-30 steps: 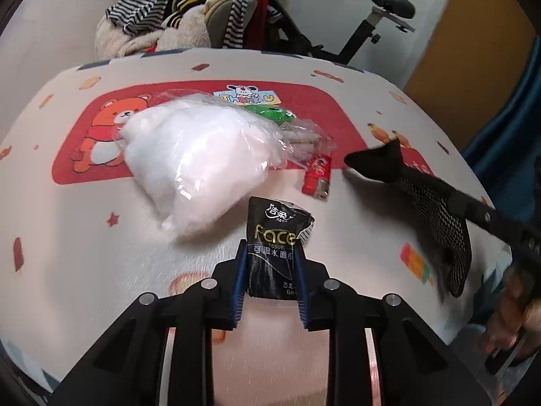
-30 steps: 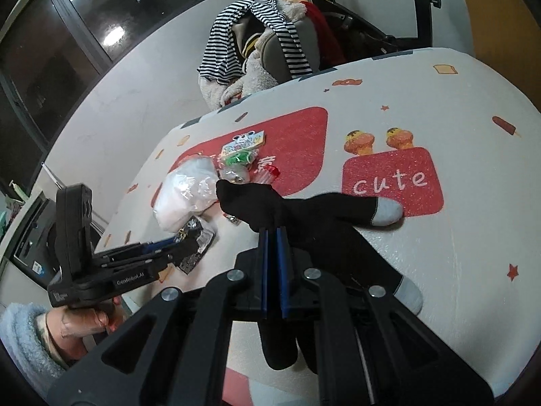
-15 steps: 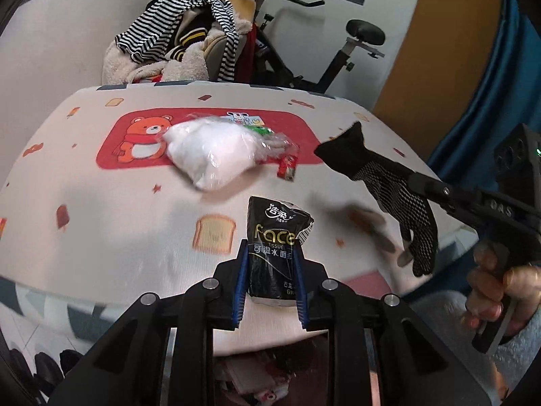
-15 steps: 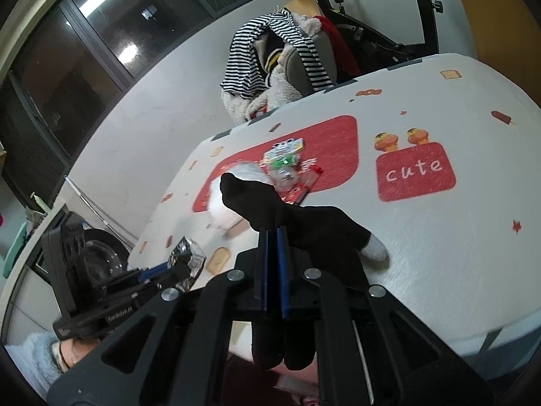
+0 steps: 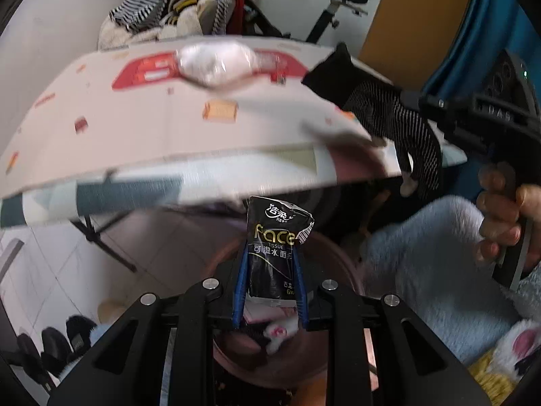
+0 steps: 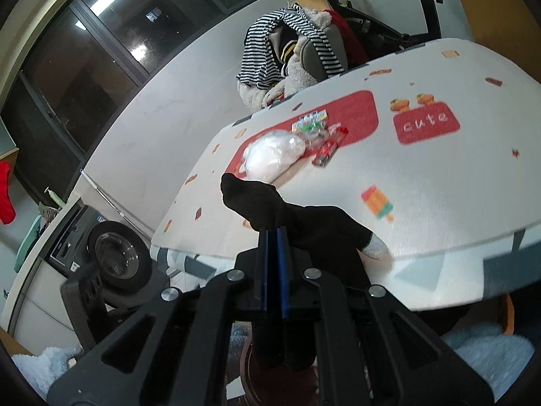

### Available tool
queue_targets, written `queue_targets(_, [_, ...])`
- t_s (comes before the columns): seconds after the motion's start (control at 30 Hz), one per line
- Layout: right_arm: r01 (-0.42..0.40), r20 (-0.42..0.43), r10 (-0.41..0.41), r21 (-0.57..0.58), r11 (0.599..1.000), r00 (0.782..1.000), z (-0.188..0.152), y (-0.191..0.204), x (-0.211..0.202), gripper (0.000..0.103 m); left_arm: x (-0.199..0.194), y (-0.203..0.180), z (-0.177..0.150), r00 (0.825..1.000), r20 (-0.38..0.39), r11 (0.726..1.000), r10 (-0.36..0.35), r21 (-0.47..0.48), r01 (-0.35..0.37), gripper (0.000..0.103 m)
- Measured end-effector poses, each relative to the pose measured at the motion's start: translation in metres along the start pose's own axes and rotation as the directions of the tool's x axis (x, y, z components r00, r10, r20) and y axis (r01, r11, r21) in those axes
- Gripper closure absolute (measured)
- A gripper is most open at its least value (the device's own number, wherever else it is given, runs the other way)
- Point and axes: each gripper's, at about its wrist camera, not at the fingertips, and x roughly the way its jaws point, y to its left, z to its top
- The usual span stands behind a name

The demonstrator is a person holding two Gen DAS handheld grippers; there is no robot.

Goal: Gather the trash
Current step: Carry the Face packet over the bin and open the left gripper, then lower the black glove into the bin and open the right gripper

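Both tongs moved off table edge [image 5: 209,165] | left [image 5: 269,270] grips tissue pack [image 5: 274,250] | right [image 6: 273,247] clamps sock [image 6: 297,223]

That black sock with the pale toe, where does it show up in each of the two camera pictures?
Left wrist view: black sock at upper right, hanging from the other gripper beside the table's near edge.
Right wrist view: the sock sits at centre, pinched in the shut jaws, its pale toe pointing right.
Shared landmark: the white plastic bag on the table's red patch.

Right tongs [image 6: 273,237] clamped on black sock [image 6: 304,220], patterned table [image 6: 422,186] beyond, white plastic bag [image 6: 274,155], red wrapper [image 6: 326,150]
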Motion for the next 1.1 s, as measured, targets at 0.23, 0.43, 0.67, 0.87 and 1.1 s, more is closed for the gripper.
queue_targets(0.23, [0.000,-0.044,0.001,0.022,1.000,0.999,-0.025,-0.001,0.005,0.094,0.015,-0.004,-0.018,0.999,-0.035,0.999,-0.031,-0.009,0.031,0.054])
queue_targets(0.43, [-0.024,-0.120,0.024,0.002,1.000,0.993,-0.051,0.007,0.017,0.094,0.000,0.010,-0.015,0.999,0.053,0.998,-0.008,-0.066,0.011,0.032])
queue_targets(0.67, [-0.074,-0.277,0.058,-0.048,0.996,0.959,-0.092,0.023,0.047,0.094,-0.032,0.036,-0.015,0.980,0.179,0.983,0.088,-0.177,-0.056,0.024])
queue_targets(0.87, [-0.119,-0.364,0.078,-0.092,0.989,0.928,-0.110,0.037,0.064,0.094,-0.053,0.052,-0.022,0.956,0.255,0.963,0.143,-0.258,-0.076,0.021])
queue_targets(1.1, [0.023,-0.387,-0.048,-0.071,0.997,0.921,-0.122,0.002,0.080,0.094,-0.052,0.052,-0.027,0.947,0.259,0.952,0.190,-0.285,-0.113,0.021])
